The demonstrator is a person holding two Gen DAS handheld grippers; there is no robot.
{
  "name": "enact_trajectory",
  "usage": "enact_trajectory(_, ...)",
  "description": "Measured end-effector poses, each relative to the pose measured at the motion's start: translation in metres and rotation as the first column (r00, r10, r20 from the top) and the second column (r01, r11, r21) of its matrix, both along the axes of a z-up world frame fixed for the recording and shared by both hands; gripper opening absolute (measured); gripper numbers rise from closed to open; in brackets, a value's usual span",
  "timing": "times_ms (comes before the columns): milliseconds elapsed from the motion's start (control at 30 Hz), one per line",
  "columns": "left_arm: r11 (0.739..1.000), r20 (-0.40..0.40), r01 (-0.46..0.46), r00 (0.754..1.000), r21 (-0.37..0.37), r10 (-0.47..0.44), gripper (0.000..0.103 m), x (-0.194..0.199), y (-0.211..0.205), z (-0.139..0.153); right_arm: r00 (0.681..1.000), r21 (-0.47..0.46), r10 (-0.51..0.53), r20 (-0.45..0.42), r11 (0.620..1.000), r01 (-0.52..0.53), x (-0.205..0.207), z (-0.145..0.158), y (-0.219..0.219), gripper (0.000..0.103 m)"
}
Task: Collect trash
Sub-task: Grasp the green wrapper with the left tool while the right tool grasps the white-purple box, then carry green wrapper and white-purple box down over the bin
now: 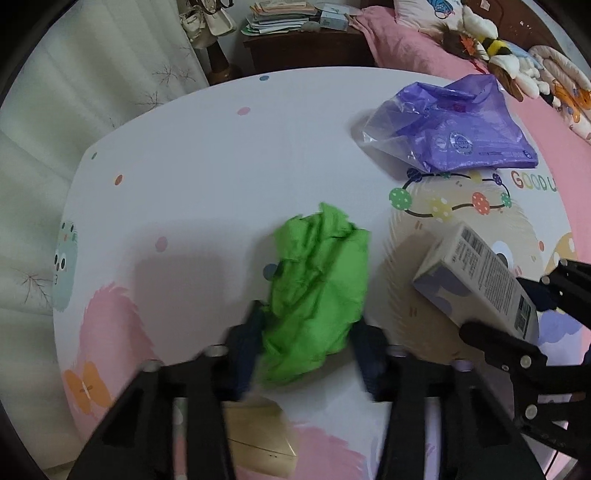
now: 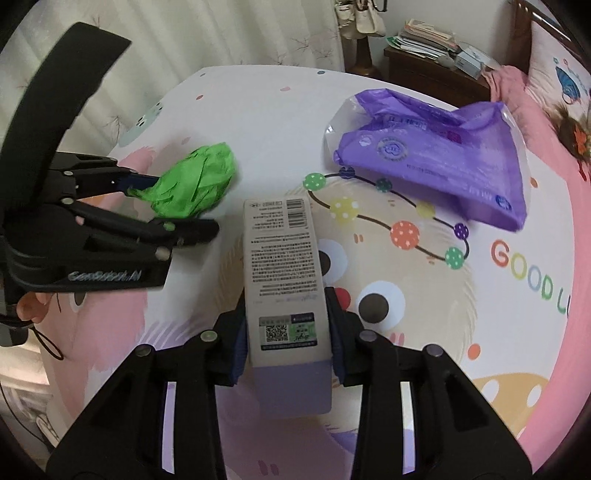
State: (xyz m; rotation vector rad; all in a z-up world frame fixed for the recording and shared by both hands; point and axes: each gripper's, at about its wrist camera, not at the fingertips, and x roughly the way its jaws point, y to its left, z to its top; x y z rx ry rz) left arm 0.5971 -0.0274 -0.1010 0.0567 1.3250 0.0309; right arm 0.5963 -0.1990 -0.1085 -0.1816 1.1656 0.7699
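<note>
A crumpled green paper wad (image 1: 317,291) lies on the cartoon-print tablecloth (image 1: 221,147), and my left gripper (image 1: 308,321) is shut on its near end, blue pads pressed into both sides. The right wrist view shows the same grip from the side: the left gripper (image 2: 181,205) and the green wad (image 2: 199,181). My right gripper (image 2: 286,306) is shut on a white and lilac carton (image 2: 284,266) printed with text and codes, held at its near end. In the left wrist view the carton (image 1: 480,277) sits tilted in the right gripper (image 1: 506,310).
A crumpled purple plastic bag (image 1: 461,125) (image 2: 443,162) lies at the far right of the table. Behind it are a pink bed with stuffed toys (image 1: 498,48) and a dark nightstand piled with papers (image 1: 291,22). White curtains (image 1: 74,92) hang on the left.
</note>
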Motion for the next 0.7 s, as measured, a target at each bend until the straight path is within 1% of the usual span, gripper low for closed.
enact_trajectory(133,1.0,0.018,-0.009,1.0,-0.013,0.009,0.03,-0.001,0.001,0.001,1.0,0.022,-0.028,-0.01,0.999,0.028,-0.007,0.004,-0.006,0.032)
enact_trajectory(267,1.0,0.042,-0.011,0.999,-0.013,0.012,0.028,-0.005,0.002,0.007,0.999,0.041,-0.05,-0.007,0.998,0.05,-0.016,0.012,-0.009,0.032)
enact_trajectory(433,1.0,0.078,-0.001,0.997,-0.004,0.001,0.028,-0.019,-0.006,0.028,0.997,0.071,-0.081,-0.008,0.994,0.082,-0.029,0.023,-0.012,0.032)
enact_trajectory(600,1.0,0.116,0.012,0.993,-0.014,-0.01,0.028,-0.055,-0.01,0.06,0.993,0.104,-0.116,-0.004,0.988,0.115,-0.051,0.042,-0.021,0.032)
enact_trajectory(700,0.999,0.133,0.022,0.991,-0.024,-0.019,0.028,-0.083,-0.003,0.078,0.99,0.119,-0.139,0.001,0.983,0.138,-0.069,0.054,-0.024,0.032)
